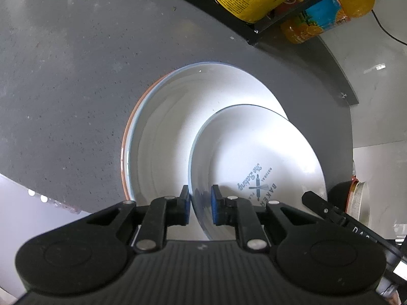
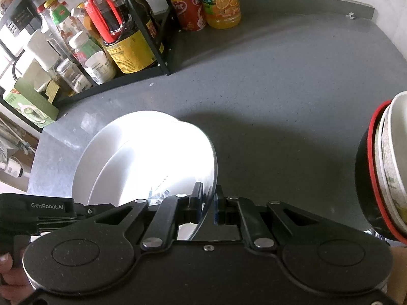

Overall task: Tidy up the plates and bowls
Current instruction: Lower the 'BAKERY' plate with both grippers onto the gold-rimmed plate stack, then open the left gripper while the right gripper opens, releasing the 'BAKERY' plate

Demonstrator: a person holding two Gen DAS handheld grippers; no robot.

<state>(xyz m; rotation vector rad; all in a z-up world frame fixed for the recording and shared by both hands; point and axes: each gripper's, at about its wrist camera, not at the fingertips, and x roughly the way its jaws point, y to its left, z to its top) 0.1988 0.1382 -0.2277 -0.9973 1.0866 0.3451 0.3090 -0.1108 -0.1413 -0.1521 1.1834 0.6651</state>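
Left gripper [image 1: 200,203]: blue pads either side of the near rim of the small white plate [image 1: 257,157], rim between the jaws. A narrow gap shows on the right pad's side, so cannot tell whether the clamp is full or loose.

Right gripper [image 2: 209,204]: jaws closed onto the same plate's rim from the opposite side; plate edge runs between the pads with no visible gap. The plate carries a printed bakery logo with rolling pin and whisk. It sits tilted, its far edge over the large white plate [image 1: 178,117].

Large white plate lies flat on the grey countertop [image 1: 76,76], on top of an orange-rimmed plate [image 1: 126,137] of which only a thin crescent shows along the left side. Stack sits toward the countertop's near edge.

Bowl stack [image 2: 381,167], right wrist view: black bowl with red rim outermost, pale patterned bowls nested inside, at the right edge of the countertop, well apart from the plates. Appears tipped in the fisheye view; true attitude unclear.

Back of countertop: black wire rack [image 2: 142,25] holding sauce and seasoning bottles, including a dark bottle with yellow label [image 2: 127,48]. Just beside the rack, toward the far corner: red cans [image 2: 189,12] and an orange juice bottle [image 2: 222,0].

A person's hand [image 2: 10,279] holds the left gripper's handle, lower left of the right wrist view.
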